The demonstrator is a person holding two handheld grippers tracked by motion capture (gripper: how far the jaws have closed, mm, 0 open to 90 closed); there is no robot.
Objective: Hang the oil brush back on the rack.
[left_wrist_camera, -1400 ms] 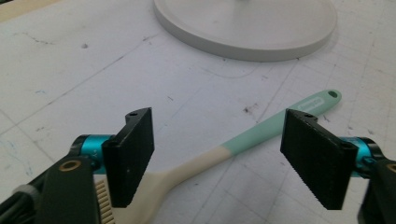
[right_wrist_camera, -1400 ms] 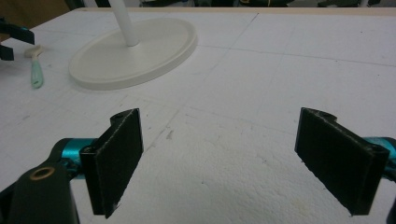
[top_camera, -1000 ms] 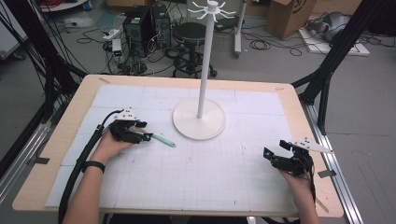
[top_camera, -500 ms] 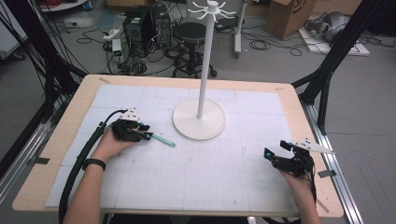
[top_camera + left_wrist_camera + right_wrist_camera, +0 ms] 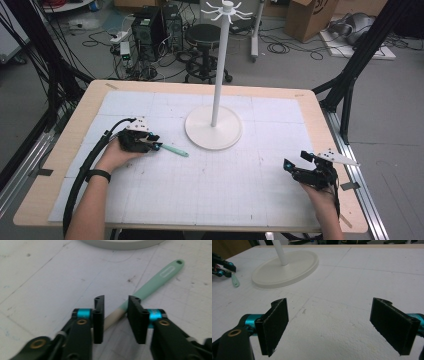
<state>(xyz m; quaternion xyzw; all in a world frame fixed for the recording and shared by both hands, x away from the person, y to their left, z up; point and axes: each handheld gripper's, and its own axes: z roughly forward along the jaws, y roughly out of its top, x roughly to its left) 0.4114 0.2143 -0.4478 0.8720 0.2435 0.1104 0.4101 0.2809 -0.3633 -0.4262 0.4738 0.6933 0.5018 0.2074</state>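
Observation:
A utensil with a mint-green handle (image 5: 172,150) and a cream end lies flat on the white mat, left of the stand. My left gripper (image 5: 152,146) rests on the mat over its cream end. In the left gripper view the utensil (image 5: 155,282) runs diagonally between the jaws of the left gripper (image 5: 116,300). Those jaws have just been opening and stand partly apart around it, with no pad pressing on it. My right gripper (image 5: 296,160) sits near the table's right front, and in its own view the right gripper (image 5: 330,301) is wide open over bare mat.
A white stand with a round base (image 5: 214,127) and a tall pole (image 5: 218,75) topped by hooks stands at the table's middle back. Its base (image 5: 287,267) lies ahead of the right gripper. The gridded mat (image 5: 225,190) covers most of the wooden table.
Both hands and the utensil keep their places. Any jaw movement is too small to make out in the high view.

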